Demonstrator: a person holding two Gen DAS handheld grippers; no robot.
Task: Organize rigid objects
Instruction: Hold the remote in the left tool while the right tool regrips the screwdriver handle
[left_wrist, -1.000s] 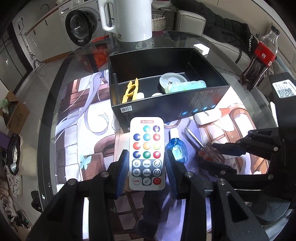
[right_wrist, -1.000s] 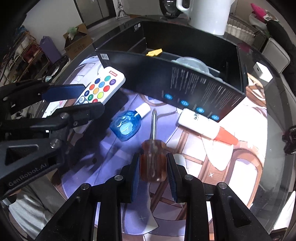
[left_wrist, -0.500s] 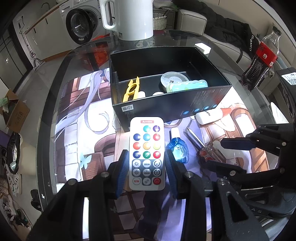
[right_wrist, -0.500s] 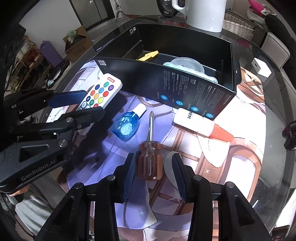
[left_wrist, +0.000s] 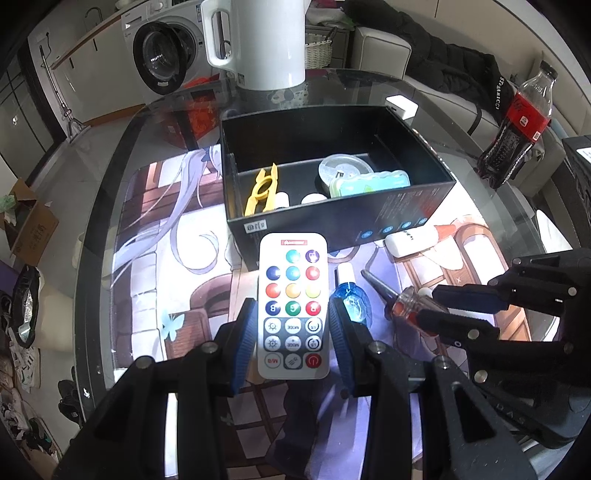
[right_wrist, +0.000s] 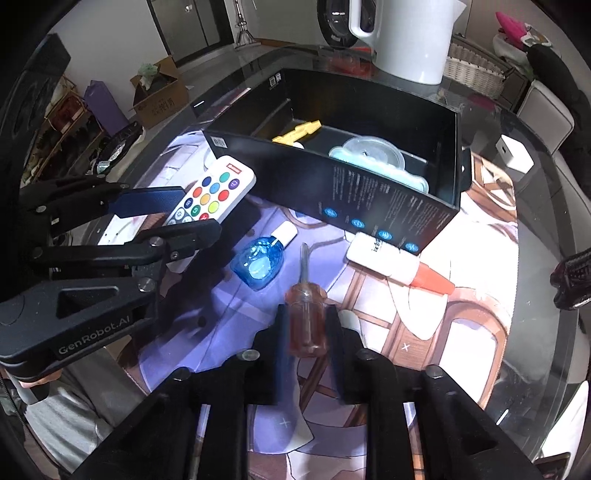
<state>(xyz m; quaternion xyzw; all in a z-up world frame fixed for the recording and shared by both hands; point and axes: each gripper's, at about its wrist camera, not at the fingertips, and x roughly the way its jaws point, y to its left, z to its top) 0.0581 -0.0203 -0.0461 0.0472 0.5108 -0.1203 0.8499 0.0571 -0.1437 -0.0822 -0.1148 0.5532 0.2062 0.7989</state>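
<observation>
A black cardboard box (left_wrist: 332, 218) stands mid-frame on the glass table (left_wrist: 110, 177), walling off the way ahead; inside lie a yellow plastic clip (left_wrist: 260, 190), a round clear lid (left_wrist: 341, 168) and a pale green case (left_wrist: 373, 182). A glossy blue bottle (right_wrist: 258, 264) and a white tube (right_wrist: 384, 254) with an orange cap lie just before the box. At lower centre, the left gripper (left_wrist: 293, 336) pinches a flat white remote (left_wrist: 293, 295) with coloured buttons. The right gripper (right_wrist: 306, 326) is pressed on the amber translucent handle of a screwdriver (right_wrist: 306, 314).
</observation>
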